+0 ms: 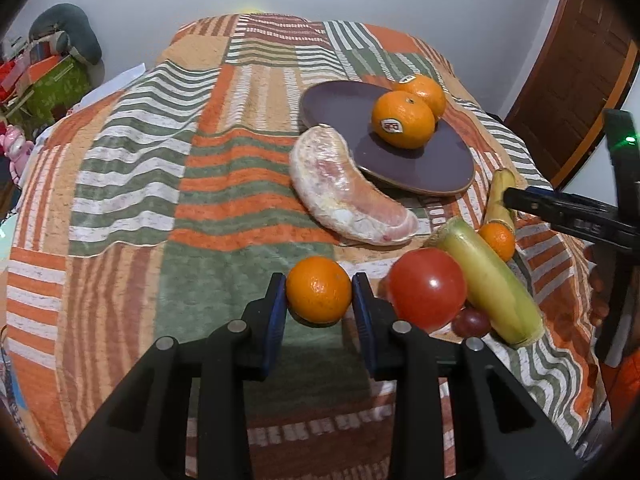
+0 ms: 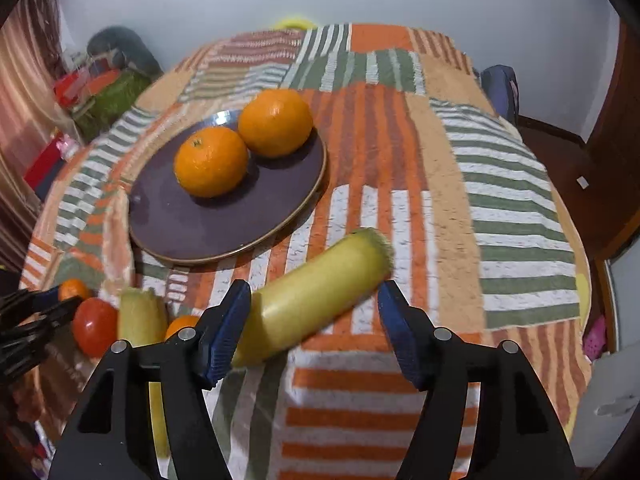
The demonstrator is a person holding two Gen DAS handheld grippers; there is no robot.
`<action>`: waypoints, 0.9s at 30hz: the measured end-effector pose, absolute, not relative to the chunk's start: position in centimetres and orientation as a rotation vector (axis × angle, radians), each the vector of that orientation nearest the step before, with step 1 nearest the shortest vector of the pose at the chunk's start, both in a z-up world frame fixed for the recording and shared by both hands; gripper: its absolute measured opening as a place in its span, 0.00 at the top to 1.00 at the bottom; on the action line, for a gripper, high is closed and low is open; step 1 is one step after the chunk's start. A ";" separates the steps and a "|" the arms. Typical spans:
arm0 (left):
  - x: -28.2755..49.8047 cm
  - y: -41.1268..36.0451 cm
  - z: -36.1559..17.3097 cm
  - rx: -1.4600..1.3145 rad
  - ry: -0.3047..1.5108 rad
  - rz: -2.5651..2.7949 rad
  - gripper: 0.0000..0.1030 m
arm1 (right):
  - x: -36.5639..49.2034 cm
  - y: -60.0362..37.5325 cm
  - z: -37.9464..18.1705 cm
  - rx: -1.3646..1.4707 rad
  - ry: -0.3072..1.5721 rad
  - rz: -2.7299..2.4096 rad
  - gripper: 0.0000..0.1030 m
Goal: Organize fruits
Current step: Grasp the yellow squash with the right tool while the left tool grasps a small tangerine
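My left gripper is shut on a small orange, just above the striped cloth. A purple plate holds two oranges and shows in the right wrist view too. A peeled pomelo wedge lies beside the plate. A tomato, a yellow-green banana, a grape, a small orange and another banana lie at the right. My right gripper is open around a yellow-green banana, which is blurred and touches the left pad.
A striped orange, green and white cloth covers the table. Boxes and clutter stand at the far left by the wall. A wooden door is at the right. The right gripper shows at the right edge of the left wrist view.
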State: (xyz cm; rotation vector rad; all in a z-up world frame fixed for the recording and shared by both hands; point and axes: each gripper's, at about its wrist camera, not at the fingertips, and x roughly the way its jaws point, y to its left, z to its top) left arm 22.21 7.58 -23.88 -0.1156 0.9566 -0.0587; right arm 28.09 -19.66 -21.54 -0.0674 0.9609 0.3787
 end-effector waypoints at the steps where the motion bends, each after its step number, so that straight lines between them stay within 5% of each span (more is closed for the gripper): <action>1: 22.1 7.8 -23.8 -0.116 0.954 -0.055 0.68 | 28.5 -19.6 -21.9 -0.052 0.965 0.371 0.37; 8: 21.7 9.0 -23.9 -0.140 0.948 -0.037 0.68 | 29.5 -18.4 -23.3 -0.047 0.992 0.347 0.35; 15: 21.3 8.6 -23.4 -0.127 0.928 -0.047 0.68 | 27.2 -20.5 -22.2 -0.157 0.974 0.409 0.64; 27: 22.2 7.2 -22.0 -0.109 0.907 -0.056 0.68 | 28.8 -21.6 -22.5 -0.120 0.969 0.401 0.66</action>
